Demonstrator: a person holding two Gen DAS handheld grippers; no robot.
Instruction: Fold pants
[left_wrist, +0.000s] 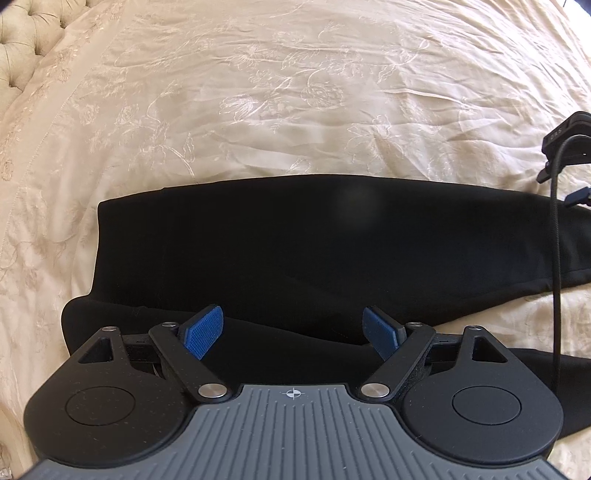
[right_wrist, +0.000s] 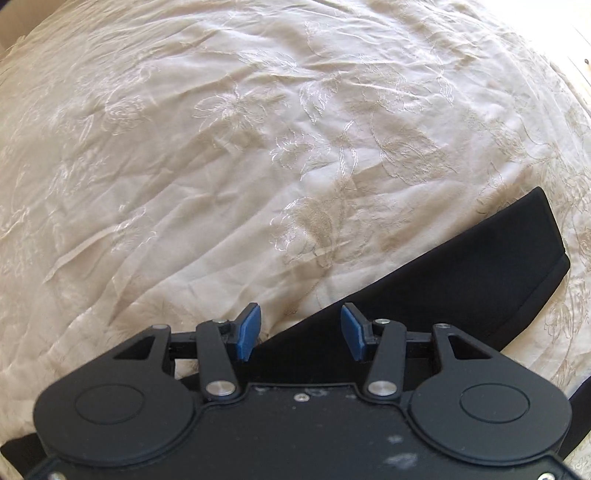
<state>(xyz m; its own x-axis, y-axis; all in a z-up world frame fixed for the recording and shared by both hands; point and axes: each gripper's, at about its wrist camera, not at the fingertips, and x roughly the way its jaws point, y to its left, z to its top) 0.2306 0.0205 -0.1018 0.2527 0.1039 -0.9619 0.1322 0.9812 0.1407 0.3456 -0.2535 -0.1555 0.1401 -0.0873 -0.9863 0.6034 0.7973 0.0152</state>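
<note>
Both grippers hang over the bed with nothing between their blue pads: the left gripper stands spread wide above the black pants, and the right gripper is open at a middling width, holding nothing, above the near edge of a pant leg. Largest in view is the bed, covered by a cream embroidered bedspread that is creased but flat enough to serve as a folding surface; a tufted headboard shows at the far left of the left wrist view. On it lie the pants, stretched out sideways, apparently already doubled leg over leg, since a second dark layer peeks out along the near edge. That long, flat layout suits a fold across the length. In the right wrist view the leg runs diagonally up to its hemmed cuff, which lies flat on the bedspread, well apart from the gripper. Open jaws pointing down suggest each hand is lining up to pinch cloth. A black cable dangles across the left view's right side.
</note>
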